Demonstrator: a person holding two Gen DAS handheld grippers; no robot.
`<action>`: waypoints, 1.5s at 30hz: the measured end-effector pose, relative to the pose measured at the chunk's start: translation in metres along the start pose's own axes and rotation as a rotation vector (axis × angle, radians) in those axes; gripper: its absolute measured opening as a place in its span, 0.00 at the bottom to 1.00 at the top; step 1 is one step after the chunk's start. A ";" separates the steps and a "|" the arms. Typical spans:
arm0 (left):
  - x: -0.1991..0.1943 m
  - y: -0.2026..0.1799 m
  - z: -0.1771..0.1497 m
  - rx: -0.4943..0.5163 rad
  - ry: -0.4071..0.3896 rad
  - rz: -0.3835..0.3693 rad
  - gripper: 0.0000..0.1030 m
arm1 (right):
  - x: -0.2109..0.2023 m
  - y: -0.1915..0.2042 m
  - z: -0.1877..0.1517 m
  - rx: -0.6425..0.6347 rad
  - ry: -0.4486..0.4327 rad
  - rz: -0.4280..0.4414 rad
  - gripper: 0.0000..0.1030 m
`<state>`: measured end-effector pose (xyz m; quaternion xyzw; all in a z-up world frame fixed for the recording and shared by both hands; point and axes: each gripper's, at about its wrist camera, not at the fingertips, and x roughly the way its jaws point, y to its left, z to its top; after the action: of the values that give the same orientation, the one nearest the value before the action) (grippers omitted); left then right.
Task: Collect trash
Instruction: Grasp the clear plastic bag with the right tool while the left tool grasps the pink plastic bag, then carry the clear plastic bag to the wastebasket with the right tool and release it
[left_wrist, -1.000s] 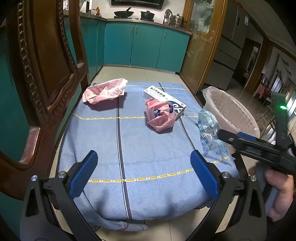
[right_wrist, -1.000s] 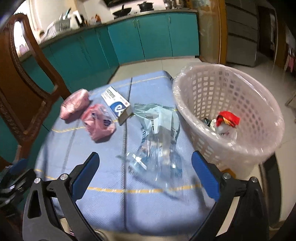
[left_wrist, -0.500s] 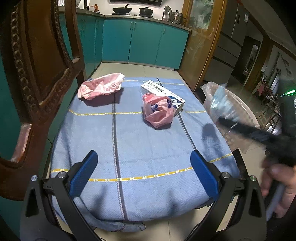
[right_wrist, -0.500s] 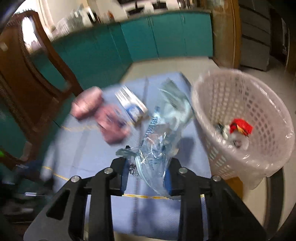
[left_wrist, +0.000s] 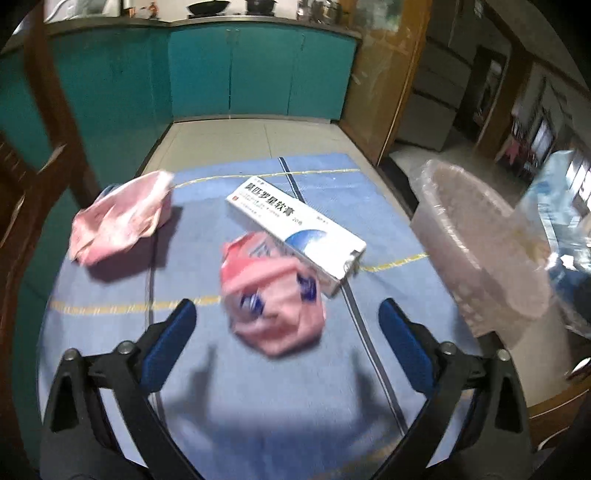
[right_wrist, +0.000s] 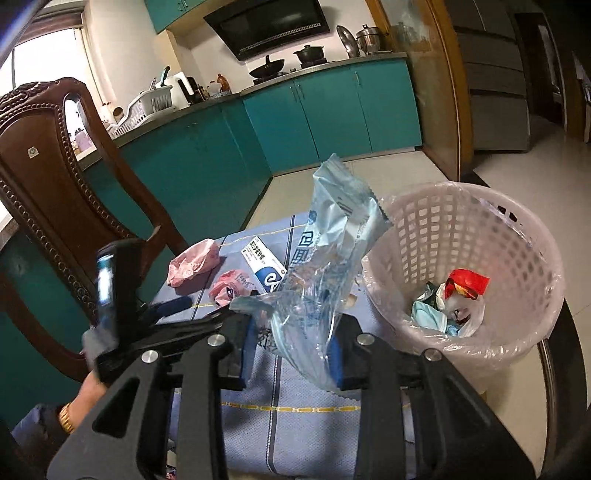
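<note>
The right gripper (right_wrist: 291, 350) has its jaws clamped on a crumpled clear blue plastic wrapper (right_wrist: 325, 258), held up above the near edge of the bench (right_wrist: 314, 435), just left of the white lattice waste basket (right_wrist: 532, 236). The left gripper (left_wrist: 286, 347) has jaws apart that have just been closing, with a crumpled pink wrapper (left_wrist: 273, 295) lying between them on the blue cloth. Just beyond it lies a white carton (left_wrist: 295, 236); a second pink wrapper (left_wrist: 122, 218) lies far left.
</note>
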<state>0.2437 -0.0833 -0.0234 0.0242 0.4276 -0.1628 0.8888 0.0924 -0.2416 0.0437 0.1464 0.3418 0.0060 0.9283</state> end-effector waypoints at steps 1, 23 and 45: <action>0.008 0.002 0.001 -0.008 0.028 0.000 0.54 | 0.001 0.000 0.000 0.001 0.005 0.000 0.31; -0.148 0.035 -0.064 -0.061 -0.184 -0.009 0.20 | 0.013 0.080 -0.035 -0.224 0.083 0.107 0.31; -0.138 0.041 -0.068 -0.092 -0.158 -0.005 0.21 | 0.023 0.078 -0.041 -0.238 0.107 0.087 0.31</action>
<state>0.1254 0.0052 0.0356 -0.0305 0.3631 -0.1467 0.9196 0.0910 -0.1533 0.0212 0.0495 0.3811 0.0946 0.9184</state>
